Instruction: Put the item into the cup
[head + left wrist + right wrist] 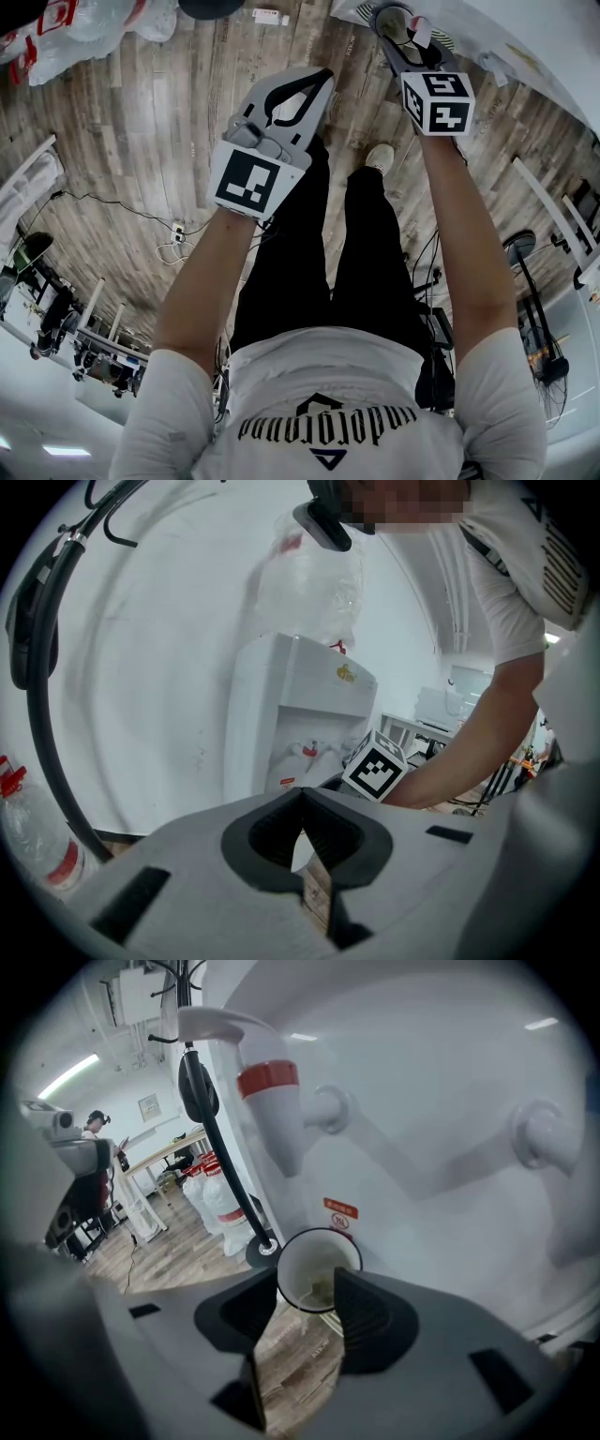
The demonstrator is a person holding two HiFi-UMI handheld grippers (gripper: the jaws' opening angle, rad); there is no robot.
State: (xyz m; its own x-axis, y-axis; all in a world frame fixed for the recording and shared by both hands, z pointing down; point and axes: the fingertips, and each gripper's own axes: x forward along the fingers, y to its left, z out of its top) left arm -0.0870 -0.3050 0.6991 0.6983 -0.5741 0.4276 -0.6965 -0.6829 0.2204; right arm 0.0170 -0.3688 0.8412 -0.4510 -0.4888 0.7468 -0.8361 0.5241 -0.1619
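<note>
your right gripper (pixel 307 1290) stands released, jaws apart, with the cup (pixel 317 1262) straight ahead at its tips, upright under the red-collared tap (pixel 278 1101). a pale thing (pixel 322 1290) lies at the cup's bottom, likely the item, though too small to name. your left gripper (pixel 301 808) is clenched on nothing, off to the left, so the right is nearer. what the cup stands on is hidden.

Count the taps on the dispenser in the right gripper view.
2. The red-banded tap is up-left of the cup; the white tap sits far right, partly cut off. Others may be out of frame.
</note>
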